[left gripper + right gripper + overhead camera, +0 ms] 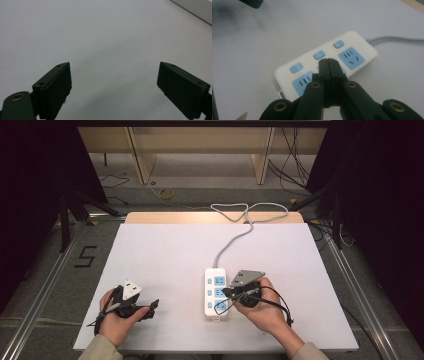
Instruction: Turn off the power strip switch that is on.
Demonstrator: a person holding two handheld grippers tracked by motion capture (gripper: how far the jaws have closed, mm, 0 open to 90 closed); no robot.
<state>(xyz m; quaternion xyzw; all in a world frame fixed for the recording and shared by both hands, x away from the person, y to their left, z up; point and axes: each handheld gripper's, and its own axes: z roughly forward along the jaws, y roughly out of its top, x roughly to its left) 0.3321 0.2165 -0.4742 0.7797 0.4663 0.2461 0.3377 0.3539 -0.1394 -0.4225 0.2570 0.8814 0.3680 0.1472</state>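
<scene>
A white power strip (210, 296) with blue sockets and three blue switches lies right of the table's middle, its grey cable (234, 238) running to the far edge. My right gripper (224, 293) is shut with nothing in it. In the right gripper view the right gripper (328, 60) has its closed tips over the power strip (287, 73), above the middle socket and just below the middle switch (319, 54); I cannot tell whether they touch. A small red light (292, 76) glows by the nearest switch. My left gripper (153, 308) (114, 71) is open and empty above the bare white table (100, 32).
The white tabletop (165, 255) has free room on its left and far parts. Beyond it stand wooden furniture legs (142, 162), with loose cables and a yellow coil (166, 194) on the floor. A "5" mark (86, 256) and metal rails flank the table.
</scene>
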